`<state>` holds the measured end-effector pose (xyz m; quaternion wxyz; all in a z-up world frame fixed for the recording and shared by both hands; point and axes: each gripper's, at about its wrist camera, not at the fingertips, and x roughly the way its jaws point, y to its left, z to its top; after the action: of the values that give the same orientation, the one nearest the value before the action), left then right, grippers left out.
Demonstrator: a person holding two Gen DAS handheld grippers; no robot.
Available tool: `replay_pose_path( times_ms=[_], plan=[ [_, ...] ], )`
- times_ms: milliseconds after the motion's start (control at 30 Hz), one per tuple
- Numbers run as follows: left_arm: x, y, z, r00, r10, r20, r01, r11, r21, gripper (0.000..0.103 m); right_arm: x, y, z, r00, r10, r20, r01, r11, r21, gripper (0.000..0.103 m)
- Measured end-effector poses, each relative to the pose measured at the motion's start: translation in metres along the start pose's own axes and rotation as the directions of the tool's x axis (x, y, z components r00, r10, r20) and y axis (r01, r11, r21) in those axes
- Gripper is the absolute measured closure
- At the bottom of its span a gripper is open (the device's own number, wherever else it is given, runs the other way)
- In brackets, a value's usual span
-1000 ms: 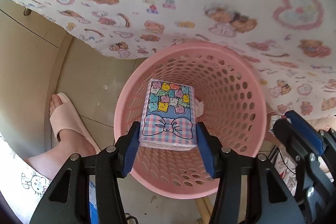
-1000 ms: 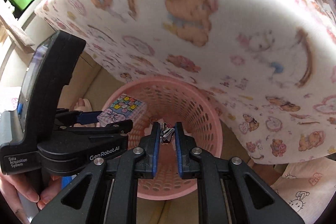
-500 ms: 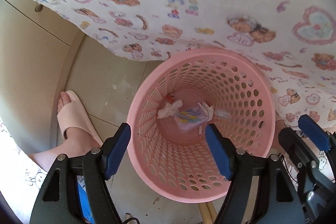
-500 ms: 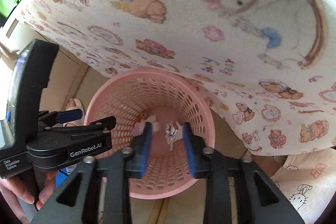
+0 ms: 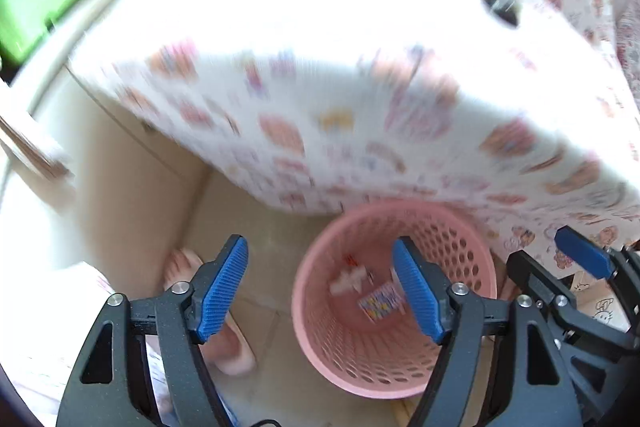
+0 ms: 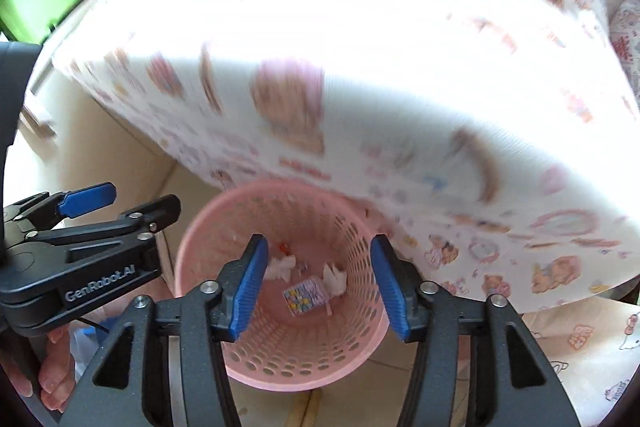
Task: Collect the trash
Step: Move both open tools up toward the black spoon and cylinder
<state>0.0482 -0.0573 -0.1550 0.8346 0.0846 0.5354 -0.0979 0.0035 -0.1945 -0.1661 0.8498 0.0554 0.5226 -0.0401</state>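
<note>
Hovering over the pink basket [image 5: 394, 311], your left tool [image 5: 322, 293] has just been spreading its jaws and grips nothing. Down in the basket lies the small patterned packet [image 6: 306, 295] beside crumpled tissues [image 6: 282, 267]. Your right tool [image 6: 318, 285] has likewise just been opening, with nothing pinched between its blue pads [image 6: 250, 287].

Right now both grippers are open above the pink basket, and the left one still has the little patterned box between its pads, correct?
Not quite. Both grippers are open above the pink basket, but the left gripper holds nothing. The patterned box lies at the bottom of the basket, as the right wrist view shows. The right gripper is empty too.
</note>
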Motion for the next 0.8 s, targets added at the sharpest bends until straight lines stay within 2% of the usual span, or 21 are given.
replay_pose_path(
  times_ms=[133, 300, 433, 600, 800],
  plan=[
    [-0.036, -0.005, 0.004, 0.987, 0.052, 0.152, -0.062, 0.996, 0.058, 0.020, -0.032, -0.001, 0.004, 0.996, -0.004, 0.094, 0.003, 1.000, 0.005, 0.041],
    [-0.071, -0.011, 0.006, 0.948, 0.065, 0.310, -0.099, 0.990, 0.096, 0.011, -0.072, -0.003, 0.007, 0.974, -0.027, 0.223, 0.026, 1.000, 0.004, 0.036],
    [-0.087, -0.005, 0.010, 0.930, 0.062, 0.363, -0.090, 0.994, 0.058, 0.010, -0.101, -0.010, 0.011, 0.953, -0.037, 0.301, 0.035, 0.999, 0.013, 0.036],
    [-0.111, 0.007, 0.017, 0.909, 0.052, 0.413, -0.052, 0.999, -0.011, 0.010, -0.117, -0.017, 0.013, 0.929, -0.043, 0.367, 0.030, 0.999, 0.042, 0.036],
    [-0.134, 0.012, 0.033, 0.889, 0.039, 0.456, -0.040, 0.999, -0.009, 0.010, -0.125, -0.016, 0.014, 0.903, -0.067, 0.424, 0.055, 0.998, 0.041, 0.036]
  ],
)
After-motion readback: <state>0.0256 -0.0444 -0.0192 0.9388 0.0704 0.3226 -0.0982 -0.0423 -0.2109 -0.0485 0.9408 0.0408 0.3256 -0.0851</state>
